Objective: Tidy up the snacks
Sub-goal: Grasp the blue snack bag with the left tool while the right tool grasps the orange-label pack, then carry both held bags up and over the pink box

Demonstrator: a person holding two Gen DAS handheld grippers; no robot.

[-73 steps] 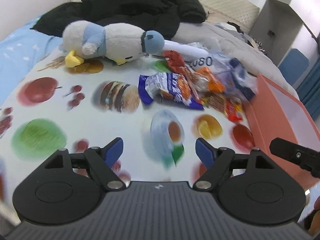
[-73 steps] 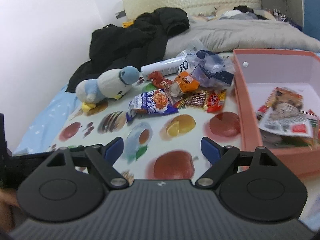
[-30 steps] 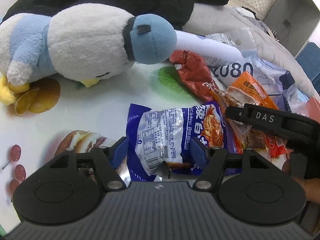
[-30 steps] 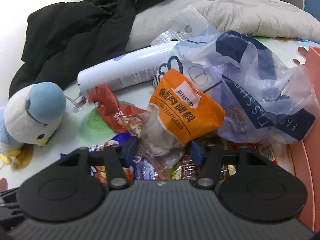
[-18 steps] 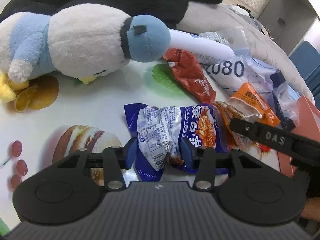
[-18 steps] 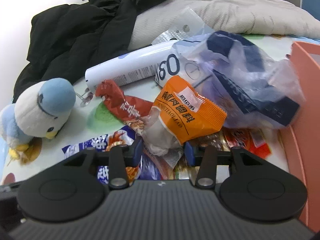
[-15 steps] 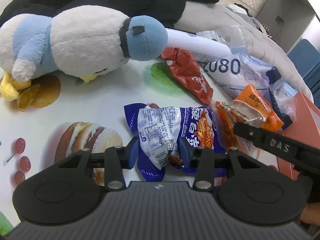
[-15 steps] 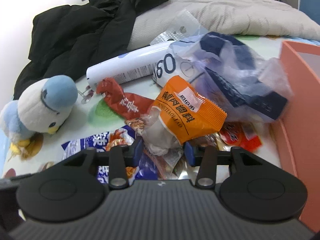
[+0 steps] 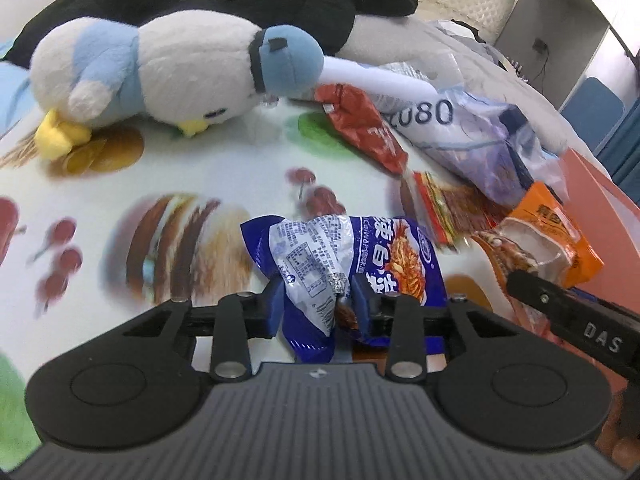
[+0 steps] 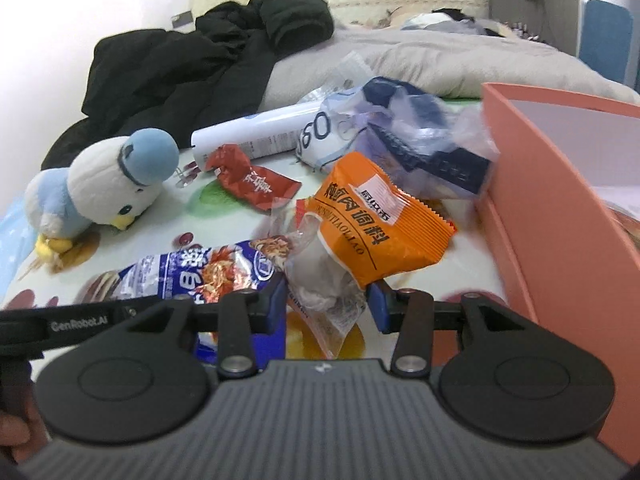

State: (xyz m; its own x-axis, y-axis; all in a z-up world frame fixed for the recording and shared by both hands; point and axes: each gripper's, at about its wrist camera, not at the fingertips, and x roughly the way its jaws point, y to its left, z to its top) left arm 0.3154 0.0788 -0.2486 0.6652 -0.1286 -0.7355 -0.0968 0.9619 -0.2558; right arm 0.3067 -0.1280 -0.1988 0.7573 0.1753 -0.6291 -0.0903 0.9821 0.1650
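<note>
My left gripper [image 9: 316,300] grips a blue and white snack packet [image 9: 384,252] by its crumpled near end, the jaws still closing on it above the printed sheet. In the right wrist view the same blue packet [image 10: 208,268] hangs at lower left. My right gripper [image 10: 326,300] is shut on the clear end of an orange snack packet [image 10: 372,224], held off the sheet. That orange packet [image 9: 556,232] also shows at the right of the left wrist view. A pink box [image 10: 552,216] stands close on the right.
A red packet [image 9: 364,128] and striped snack bars [image 9: 452,204] lie on the food-print sheet. Behind them are a blue and white plush bird [image 9: 172,68], a white tube [image 10: 256,132], a crumpled plastic bag [image 10: 420,144], a black jacket [image 10: 192,64] and grey bedding.
Both grippers closed on their packets and drew back with them, lifting them off the pile. The orange packet has moved towards the pink box, and the plush bird looks farther away.
</note>
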